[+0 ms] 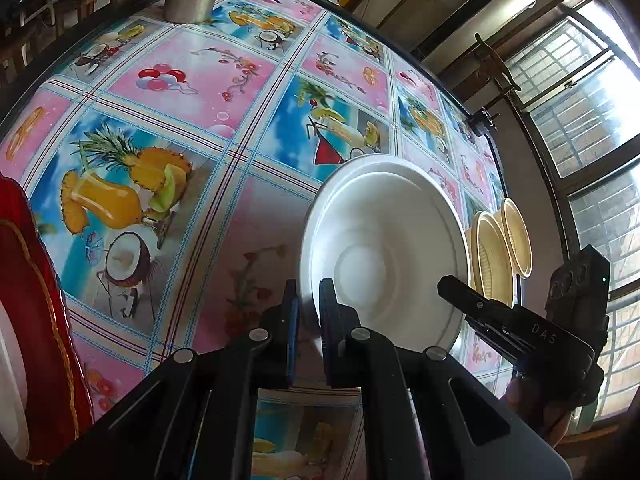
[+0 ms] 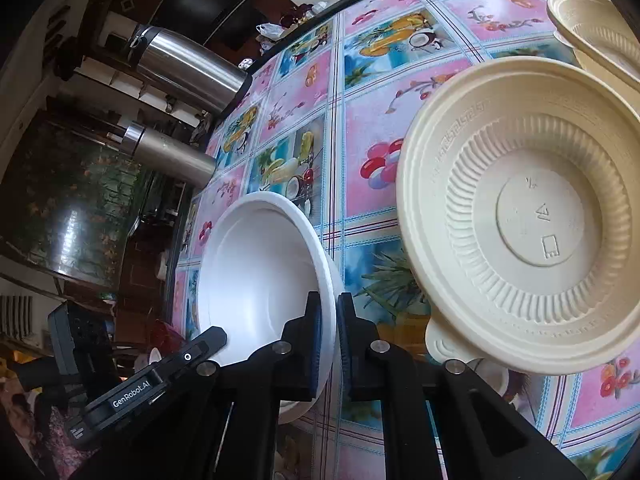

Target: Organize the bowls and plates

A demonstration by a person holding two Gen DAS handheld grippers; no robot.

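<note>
White bowl is pinched at its rim from two sides: the left tool has its fingers closed almost together on the near edge, one pad inside the wall and one outside, and the right tool clamps the rim opposite in the same way. The bowl looks tipped up on edge just above the bench, though I cannot tell whether its lower edge touches the patterned cloth.

It looks like thin foam or moulded pulp, so I judge it very light, slightly flexible and easy to dent; the rolled rim is the stiffest place to grip, and gentle pressure should do. With both tools on one light bowl, pulling against each other could crease the wall.

Just beside it lies a cream ribbed bowl, and beyond that two more cream bowls overlap near the bench edge. A red cushion-like thing sits at the left. Farthest off, two steel flasks stand at the far edge.
</note>
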